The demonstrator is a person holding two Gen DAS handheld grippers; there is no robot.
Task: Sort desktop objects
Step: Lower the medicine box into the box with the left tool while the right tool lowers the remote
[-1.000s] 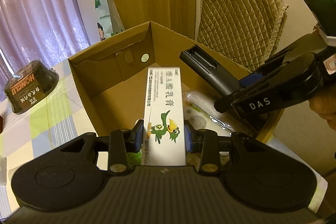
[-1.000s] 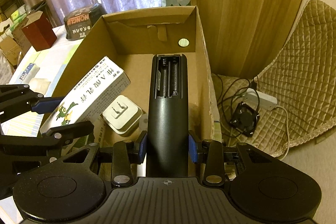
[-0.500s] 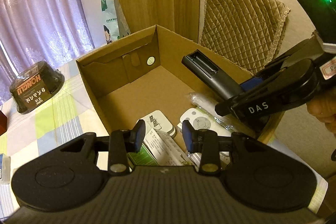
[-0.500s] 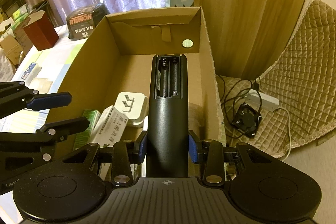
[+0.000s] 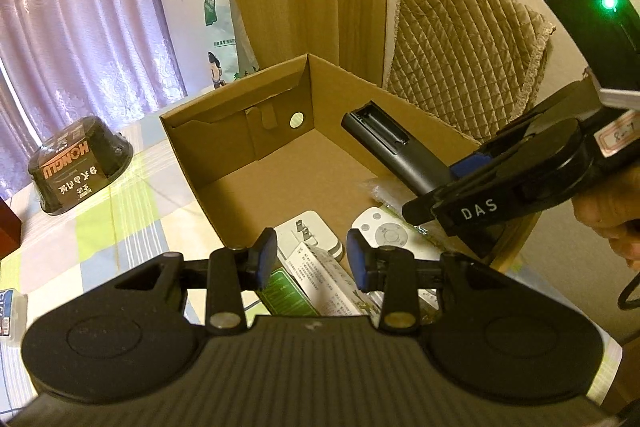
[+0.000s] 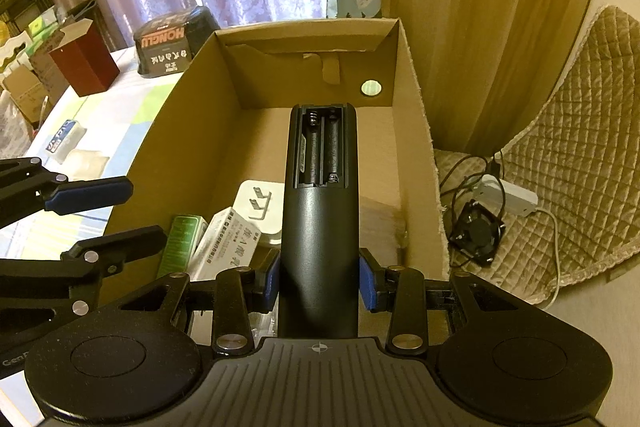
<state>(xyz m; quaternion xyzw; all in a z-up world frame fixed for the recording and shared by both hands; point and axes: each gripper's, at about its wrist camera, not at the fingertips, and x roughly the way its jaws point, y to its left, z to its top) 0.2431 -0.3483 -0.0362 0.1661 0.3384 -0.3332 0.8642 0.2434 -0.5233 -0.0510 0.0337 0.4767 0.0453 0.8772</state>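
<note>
Box (image 6: 208, 99) already holds the white carton (image 6: 230, 243), plug (image 6: 258, 205), pale remote (image 5: 386, 231) — left tool (image 5: 312, 257) open, empty; right tool (image 6: 319, 277) grips black remote (image 6: 320, 195) above box — surface items remain.

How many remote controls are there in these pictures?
2. A black remote, battery bay open, is clamped in the right tool above the cardboard box. A white remote lies inside the box. Others may be hidden.

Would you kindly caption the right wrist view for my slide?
Right gripper holds black remote control, battery bay exposed, above brown cardboard box.
</note>
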